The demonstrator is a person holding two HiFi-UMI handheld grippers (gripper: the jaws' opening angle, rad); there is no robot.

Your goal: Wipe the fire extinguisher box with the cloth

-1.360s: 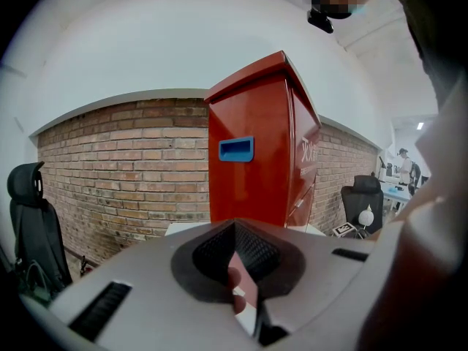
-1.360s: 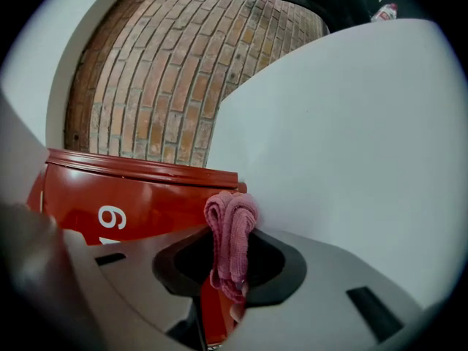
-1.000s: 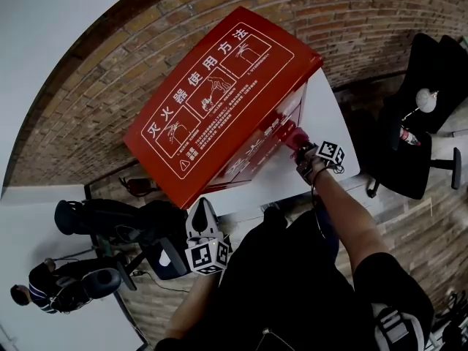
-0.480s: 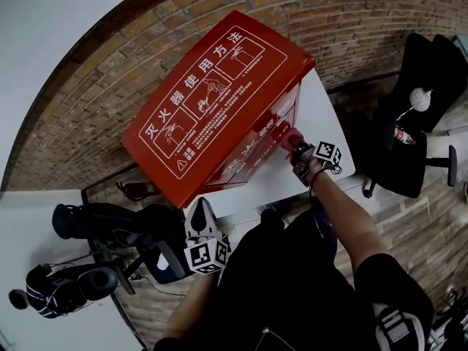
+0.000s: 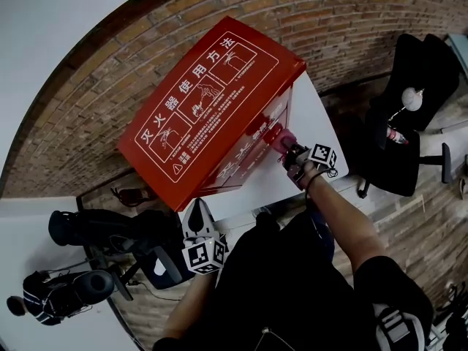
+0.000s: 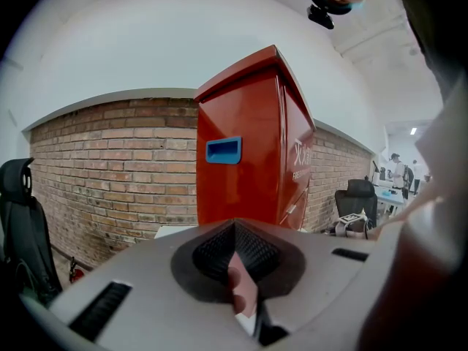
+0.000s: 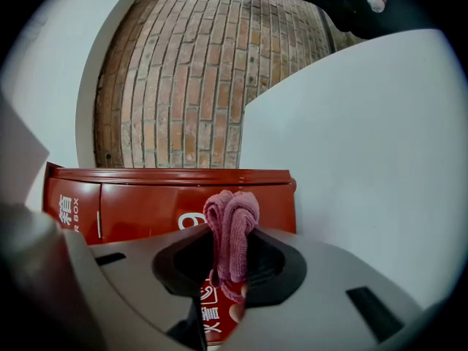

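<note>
The red fire extinguisher box (image 5: 212, 97) with white printed instructions stands on a white platform (image 5: 318, 141) against a brick wall. My right gripper (image 5: 289, 151) is shut on a pink cloth (image 5: 281, 138) and holds it against the box's front face near the right end. In the right gripper view the folded cloth (image 7: 231, 229) sticks up between the jaws of the right gripper (image 7: 230, 262), in front of the box (image 7: 146, 196). My left gripper (image 5: 197, 209) hangs low, away from the box, with its jaws shut on nothing. The left gripper (image 6: 235, 258) looks at the box's side (image 6: 248, 152).
A black office chair (image 5: 409, 115) with a small bottle (image 5: 395, 135) on it stands to the right. Black camera gear (image 5: 110, 229) and a person (image 5: 33, 298) are at the lower left. A blue recessed handle (image 6: 223, 150) sits in the box's side.
The whole head view has drifted left and down. The right gripper keeps the cloth on the box's front, shifted only slightly. The left gripper stays where it was.
</note>
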